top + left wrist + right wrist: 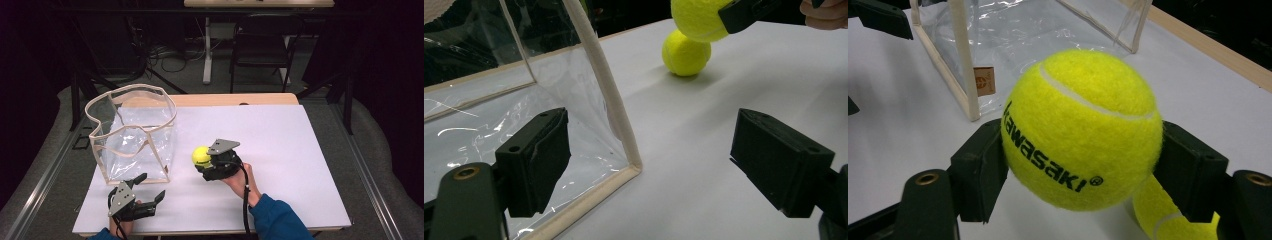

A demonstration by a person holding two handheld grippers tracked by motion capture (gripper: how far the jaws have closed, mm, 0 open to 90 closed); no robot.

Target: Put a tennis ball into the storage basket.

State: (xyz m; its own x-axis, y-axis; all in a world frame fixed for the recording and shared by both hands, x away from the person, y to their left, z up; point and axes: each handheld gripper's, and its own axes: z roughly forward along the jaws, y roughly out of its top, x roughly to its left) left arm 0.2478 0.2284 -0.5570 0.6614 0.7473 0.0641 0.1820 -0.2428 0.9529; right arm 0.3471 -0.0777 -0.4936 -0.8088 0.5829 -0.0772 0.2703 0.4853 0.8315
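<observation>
There are two tennis balls, one clear bag and two grippers on a table covered with a white sheet [280,150]. The right gripper [207,161] is near the middle of the table, held by a hand with a blue sleeve [277,220]. Its two black jaws press on both sides of one yellow tennis ball [1080,127], and this held ball is up off the table. The word "kawasaki" is printed on it in black. The second tennis ball [685,52] sits on the white sheet just under and behind the held one. In the right gripper view a bit of it peeks out at the bottom right, below the held ball. The clear bag [132,132] stands upright on the left part of the table, with its top open. It has a cream edge all around and a small brown tag low on one side. The bag looks empty, with just shiny plastic inside. The left gripper [150,192] is at the front left of the table, just in front of the bag. Its jaws are wide apart and hold nothing. In the left gripper view one jaw is in front of the bag's corner and the other is over the bare white sheet.
</observation>
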